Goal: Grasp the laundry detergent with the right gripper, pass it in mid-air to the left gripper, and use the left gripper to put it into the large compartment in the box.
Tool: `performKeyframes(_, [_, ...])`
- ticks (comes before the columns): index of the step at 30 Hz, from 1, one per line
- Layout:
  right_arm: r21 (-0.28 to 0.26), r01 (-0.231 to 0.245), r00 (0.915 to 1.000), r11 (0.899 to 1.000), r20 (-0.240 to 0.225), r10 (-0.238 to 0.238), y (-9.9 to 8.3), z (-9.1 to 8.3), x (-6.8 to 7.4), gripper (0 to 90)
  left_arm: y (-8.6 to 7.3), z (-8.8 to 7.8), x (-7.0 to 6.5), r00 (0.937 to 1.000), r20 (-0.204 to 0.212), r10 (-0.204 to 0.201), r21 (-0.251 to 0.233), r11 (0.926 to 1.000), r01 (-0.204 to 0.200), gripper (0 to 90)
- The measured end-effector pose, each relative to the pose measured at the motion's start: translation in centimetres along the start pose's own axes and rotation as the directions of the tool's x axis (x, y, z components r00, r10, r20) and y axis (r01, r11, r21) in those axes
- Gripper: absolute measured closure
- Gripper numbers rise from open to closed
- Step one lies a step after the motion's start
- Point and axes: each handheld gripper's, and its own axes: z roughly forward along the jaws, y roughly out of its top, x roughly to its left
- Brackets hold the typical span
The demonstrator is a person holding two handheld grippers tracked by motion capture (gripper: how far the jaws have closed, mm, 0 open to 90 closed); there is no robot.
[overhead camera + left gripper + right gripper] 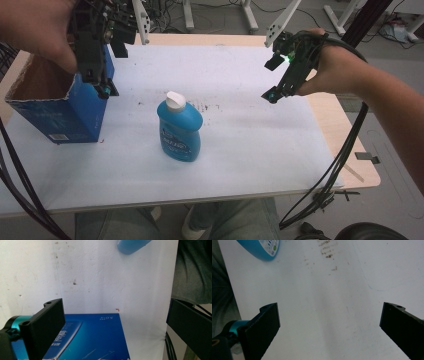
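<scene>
The blue bottle [179,131] stands upright at the middle of the tabletop [260,150], with the open blue box [60,107] at its 9 o'clock. The bottle looks rigid and smooth, perhaps heavy if full; I would grip its flat sides below the white cap [175,101]. Left tongs [102,82] above the box and right tongs [274,80] at 2 o'clock are both wide open and empty. The high view shows the cap; the left gripper view shows the box front [95,340] closely

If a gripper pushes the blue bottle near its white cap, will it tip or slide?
The blue bottle stands upright, taller than wide, so a high push probably tips it. Its plastic looks smooth, so jaws might slip. Its fill level cannot be seen.
</scene>
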Motion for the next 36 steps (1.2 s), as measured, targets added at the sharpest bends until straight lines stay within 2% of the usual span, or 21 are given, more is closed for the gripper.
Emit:
performKeyframes(8, [-0.121, -0.03, 0.9994, 0.992, -0.024, 0.027, -1.1, 0.5, 2.1, 1.3, -0.2, -0.1, -0.4, 1.0, -0.003, 0.003, -0.009, 1.0, -0.003, 1.8])
performKeyframes(19, [-0.181, -0.059, 0.9973, 0.982, -0.054, 0.05, -2.1, 3.0, 5.4, 0.9, -0.9, -0.5, -0.5, 0.9998, -0.012, 0.013, -0.028, 0.9995, -0.013, 1.8])
performKeyframes(22, [-0.188, -0.067, 0.9968, 0.98, -0.056, 0.057, -2.1, 3.1, 5.7, 0.9, -1.0, -0.5, -0.5, 0.9998, -0.014, 0.016, -0.028, 0.9995, -0.016, 1.8])
performKeyframes(24, [-0.236, -0.081, 0.9962, 0.968, -0.051, 0.071, -2.3, 3.6, 6.6, 0.9, -1.1, -0.5, -0.6, 0.9997, -0.015, 0.017, -0.033, 0.9993, -0.017, 1.8])
performKeyframes(26, [-0.243, -0.083, 0.9961, 0.967, -0.049, 0.074, -2.4, 3.7, 6.8, 0.9, -1.1, -0.5, -0.6, 0.9997, -0.015, 0.017, -0.032, 0.9993, -0.018, 1.8])
performKeyframes(27, [-0.267, -0.085, 0.9962, 0.96, -0.043, 0.076, -2.5, 3.8, 7.2, 0.9, -1.2, -0.5, -0.7, 0.9997, -0.016, 0.016, -0.033, 0.9993, -0.017, 1.8])
performKeyframes(30, [-0.303, -0.095, 0.9952, 0.948, -0.053, 0.083, -2.6, 3.9, 7.7, 0.9, -1.2, -0.5, -0.7, 0.9997, -0.016, 0.017, -0.033, 0.9993, -0.017, 1.8])
performKeyframes(32, [-0.311, -0.097, 0.995, 0.945, -0.054, 0.084, -2.6, 4.0, 7.9, 0.9, -1.2, -0.5, -0.8, 0.9997, -0.017, 0.018, -0.038, 0.9991, -0.018, 1.8])
performKeyframes(34, [-0.336, -0.101, 0.9945, 0.936, -0.059, 0.086, -2.6, 4.3, 8.5, 0.9, -1.3, -0.6, -0.8, 0.9996, -0.02, 0.021, -0.039, 0.999, -0.021, 1.8])
performKeyframes(36, [-0.343, -0.106, 0.9939, 0.933, -0.064, 0.089, -2.5, 4.6, 8.8, 0.9, -1.2, -0.6, -0.9, 0.9996, -0.02, 0.022, -0.039, 0.999, -0.023, 1.8])
